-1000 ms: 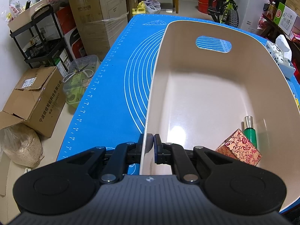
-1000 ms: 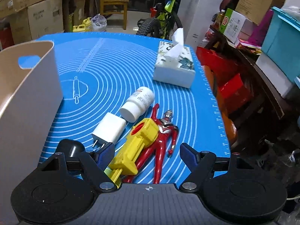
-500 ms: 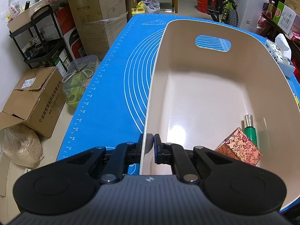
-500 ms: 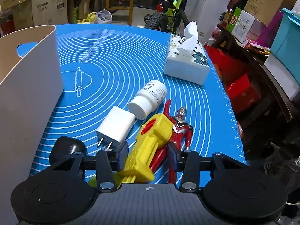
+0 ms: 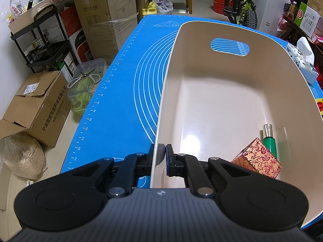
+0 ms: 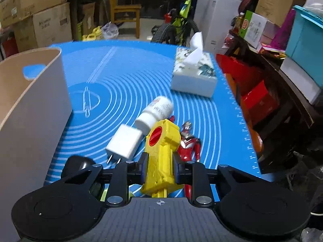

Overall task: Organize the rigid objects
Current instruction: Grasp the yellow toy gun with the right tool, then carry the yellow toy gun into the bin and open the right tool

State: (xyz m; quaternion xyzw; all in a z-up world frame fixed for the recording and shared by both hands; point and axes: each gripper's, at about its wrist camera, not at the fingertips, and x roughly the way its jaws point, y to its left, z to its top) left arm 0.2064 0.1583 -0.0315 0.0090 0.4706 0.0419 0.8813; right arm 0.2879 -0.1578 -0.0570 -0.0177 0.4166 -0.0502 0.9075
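Closing in from wide apart a second ago, the right gripper (image 6: 160, 166) now has both jaws pressed against the sides of the yellow toy (image 6: 161, 151), which has swung from its slanted lie on the mat to point straight ahead along the fingers, its round red-capped end farthest from the camera. The picture is a touch blurred. Behind the toy, the red figure (image 6: 188, 144) lies on the blue mat (image 6: 125, 84), partly hidden by it, and the white charger (image 6: 124, 144) with its two prongs sits just to the left. The white pill bottle (image 6: 155, 112) lies on its side beyond them, cap end close to the charger (whether they touch, I cannot tell). A black rounded object (image 6: 77, 164) peeks out at the left of the gripper. Farther back sits the tissue box (image 6: 193, 76), well apart from the cluster.

Over on the other side, nothing has budged: the left gripper (image 5: 162, 157) is pinched tight on the near wall of the beige bin (image 5: 167, 92), one finger outside, one inside. Down in the bin's near right corner lie a red-and-gold patterned box (image 5: 257, 158) and a green bottle with a silver cap (image 5: 269, 141), side by side. The bin stands on the mat (image 5: 121, 100), its handle cutout showing blue through the far wall.
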